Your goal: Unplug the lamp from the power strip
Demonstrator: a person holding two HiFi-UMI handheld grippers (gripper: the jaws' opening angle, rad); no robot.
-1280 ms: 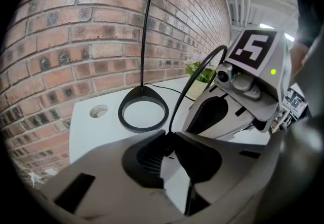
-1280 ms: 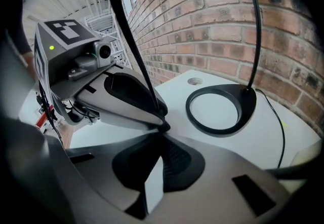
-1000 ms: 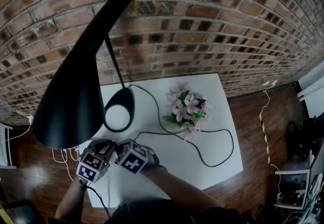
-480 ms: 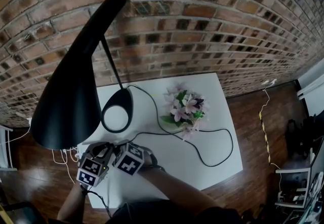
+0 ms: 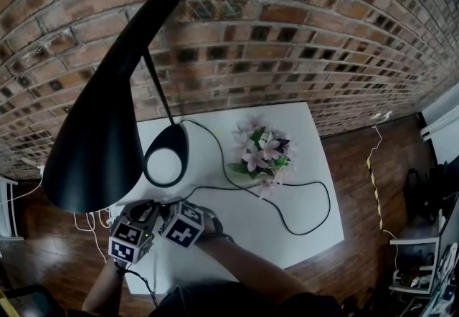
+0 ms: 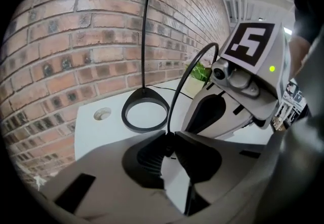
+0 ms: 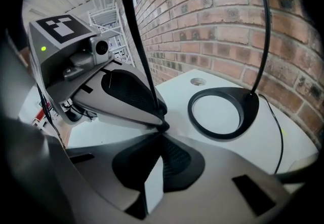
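The black lamp's shade (image 5: 100, 122) hangs over the white table's (image 5: 301, 237) left side, and its ring base (image 5: 166, 158) (image 6: 146, 115) (image 7: 223, 114) stands behind both grippers. Its black cord (image 5: 308, 194) loops round the flowers and comes back to the front left corner. There my left gripper (image 5: 147, 209) (image 6: 167, 143) is shut on the cord (image 6: 179, 76), which arcs up from the tips. My right gripper (image 5: 166, 209) (image 7: 163, 134) meets it tip to tip, shut on the dark end of the same cord (image 7: 144, 66). No power strip shows; the grippers and shade cover that corner.
A pot of pink flowers (image 5: 262, 153) stands mid-table. A brick wall (image 5: 287, 43) runs close behind the table. White cables (image 5: 90, 226) hang off the table's left edge to the wood floor. A round hole (image 6: 102, 114) sits in the tabletop near the lamp base.
Both grippers stay pressed together at the table's front left corner and have drifted slightly left in the view. The head view itself has shifted a little.
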